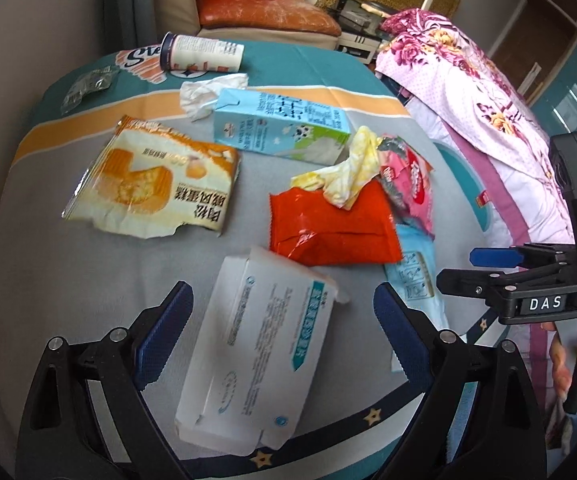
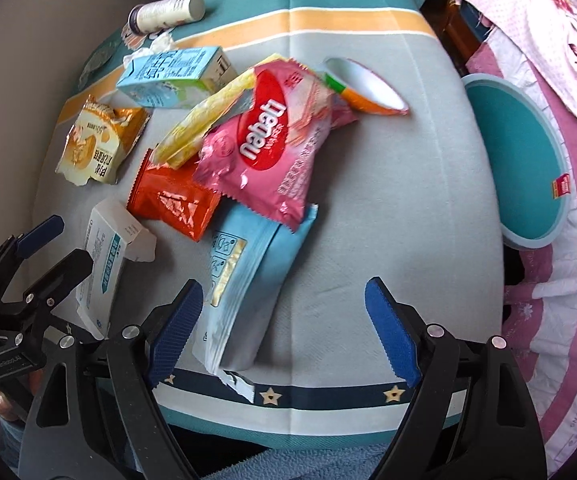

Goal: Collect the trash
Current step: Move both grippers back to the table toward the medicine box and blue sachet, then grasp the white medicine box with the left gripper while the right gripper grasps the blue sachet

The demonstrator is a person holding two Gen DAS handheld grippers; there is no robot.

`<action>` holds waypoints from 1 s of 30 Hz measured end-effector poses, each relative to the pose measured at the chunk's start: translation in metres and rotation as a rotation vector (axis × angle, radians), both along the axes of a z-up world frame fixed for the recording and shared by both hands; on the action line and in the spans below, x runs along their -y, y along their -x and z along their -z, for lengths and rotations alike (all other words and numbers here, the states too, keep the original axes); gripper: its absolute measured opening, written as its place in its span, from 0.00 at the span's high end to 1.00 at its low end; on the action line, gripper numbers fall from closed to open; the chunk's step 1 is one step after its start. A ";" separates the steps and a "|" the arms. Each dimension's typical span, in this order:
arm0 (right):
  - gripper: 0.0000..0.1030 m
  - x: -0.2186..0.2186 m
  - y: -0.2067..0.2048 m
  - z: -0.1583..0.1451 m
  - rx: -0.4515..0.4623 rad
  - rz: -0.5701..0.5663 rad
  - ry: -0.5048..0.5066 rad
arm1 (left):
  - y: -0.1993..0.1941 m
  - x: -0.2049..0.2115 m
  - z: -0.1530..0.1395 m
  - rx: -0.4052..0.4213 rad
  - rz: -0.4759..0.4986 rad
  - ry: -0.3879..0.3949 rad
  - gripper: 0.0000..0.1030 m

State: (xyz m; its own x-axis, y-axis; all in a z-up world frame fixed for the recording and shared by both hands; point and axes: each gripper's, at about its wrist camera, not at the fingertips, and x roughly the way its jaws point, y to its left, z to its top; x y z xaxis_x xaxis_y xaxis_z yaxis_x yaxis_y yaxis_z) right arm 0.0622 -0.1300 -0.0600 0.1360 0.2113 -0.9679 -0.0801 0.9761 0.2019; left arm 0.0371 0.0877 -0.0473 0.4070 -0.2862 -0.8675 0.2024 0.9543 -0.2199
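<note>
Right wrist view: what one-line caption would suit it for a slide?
Open right claw above a light blue pouch, amid a pink wrapper, an orange wrapper and other trash on a cloth-covered table.

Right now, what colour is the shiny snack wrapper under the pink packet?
The shiny snack wrapper is bright orange-red, clearest in the left wrist view.

Soft, even daylight fills both views; shadows are faint. Glare glints on the orange wrapper (image 1: 334, 226). Fisheye bending darkens the edges; slight blur throughout.
</note>
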 end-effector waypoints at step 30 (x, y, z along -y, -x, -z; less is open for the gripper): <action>0.73 -0.005 0.023 0.013 0.014 -0.110 -0.087 | 0.017 0.004 0.048 -0.070 0.023 -0.173 0.24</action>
State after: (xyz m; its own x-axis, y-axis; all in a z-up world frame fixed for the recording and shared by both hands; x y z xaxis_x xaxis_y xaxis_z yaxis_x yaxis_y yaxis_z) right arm 0.0395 -0.1254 -0.0734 0.1209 0.3084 -0.9436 -0.1894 0.9402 0.2830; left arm 0.0197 0.0836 -0.0950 0.3390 -0.1384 -0.9305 0.2145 0.9744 -0.0667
